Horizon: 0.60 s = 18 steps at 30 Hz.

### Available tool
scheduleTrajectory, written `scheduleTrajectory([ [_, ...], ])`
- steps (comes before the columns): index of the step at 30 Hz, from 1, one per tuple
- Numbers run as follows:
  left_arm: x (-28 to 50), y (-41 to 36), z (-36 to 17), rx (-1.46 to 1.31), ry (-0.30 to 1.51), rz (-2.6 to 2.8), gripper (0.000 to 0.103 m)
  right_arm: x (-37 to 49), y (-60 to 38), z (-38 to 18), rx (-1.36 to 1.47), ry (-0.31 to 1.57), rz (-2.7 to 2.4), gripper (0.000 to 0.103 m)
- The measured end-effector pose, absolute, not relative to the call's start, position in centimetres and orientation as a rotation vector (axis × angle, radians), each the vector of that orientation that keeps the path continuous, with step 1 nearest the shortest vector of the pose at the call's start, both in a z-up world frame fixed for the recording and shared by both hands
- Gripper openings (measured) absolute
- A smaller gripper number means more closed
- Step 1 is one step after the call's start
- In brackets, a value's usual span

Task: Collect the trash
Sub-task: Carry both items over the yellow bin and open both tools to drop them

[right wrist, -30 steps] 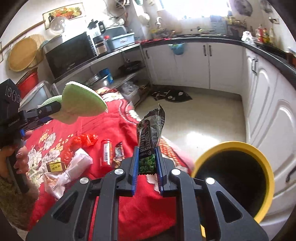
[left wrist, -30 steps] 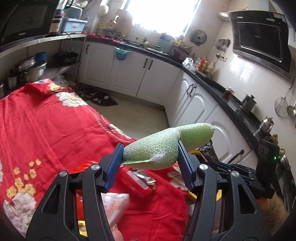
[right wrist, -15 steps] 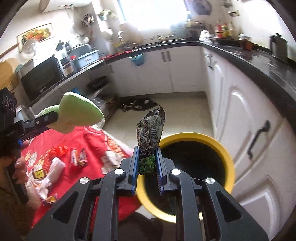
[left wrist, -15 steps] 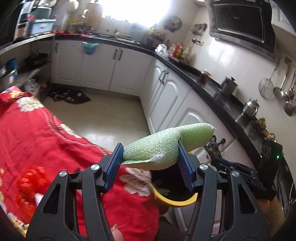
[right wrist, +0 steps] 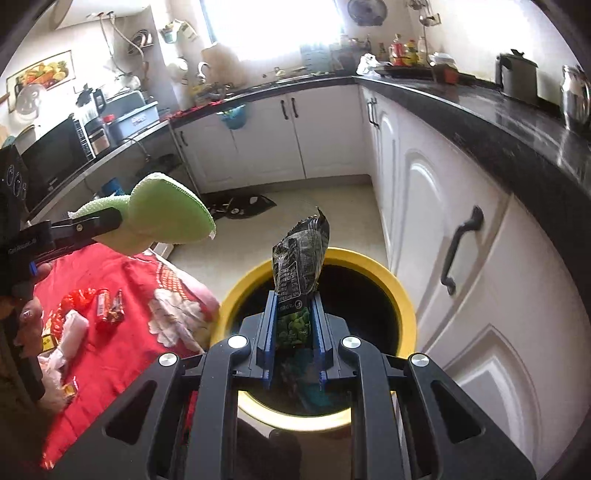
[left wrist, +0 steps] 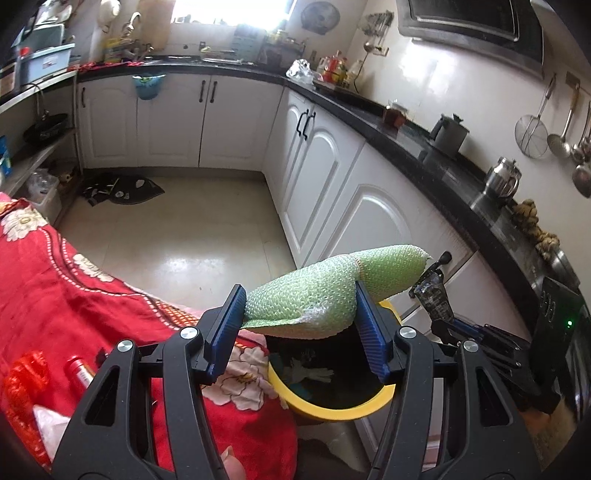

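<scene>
Right tool [right wrist: 293,332] tight on dark wrapper [right wrist: 301,254] above yellow bin [right wrist: 404,306]; left tool [left wrist: 299,326] on green foam [left wrist: 314,299].

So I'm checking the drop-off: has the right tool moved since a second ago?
Yes. The right tool with its wrapper has swung from over the red cloth to above the yellow bin.

Daylit kitchen, blown-out window, heavy fisheye bend

The window [right wrist: 273,26] glares white, washing out nearby clutter; the floor [left wrist: 177,258] shows a soft sheen and the countertop [right wrist: 498,122] reflects light. Edges curve and darken into vignette; the bin's interior [right wrist: 354,295] is perhaps too dark to read.
</scene>
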State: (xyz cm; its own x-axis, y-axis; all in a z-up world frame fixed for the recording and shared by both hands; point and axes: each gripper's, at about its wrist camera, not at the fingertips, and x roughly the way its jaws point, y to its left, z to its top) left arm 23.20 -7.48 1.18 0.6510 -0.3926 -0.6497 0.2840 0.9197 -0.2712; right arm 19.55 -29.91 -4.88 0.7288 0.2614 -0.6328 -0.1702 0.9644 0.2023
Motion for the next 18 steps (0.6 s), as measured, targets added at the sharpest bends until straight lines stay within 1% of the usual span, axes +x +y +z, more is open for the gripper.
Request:
scheduleTrajectory([
  [18,28.1,-13.1,-4.3,-0.062,0.915,-0.384,0.052,21.8,-31.4,-11.9,0.168,0.861,0.220,0.019],
])
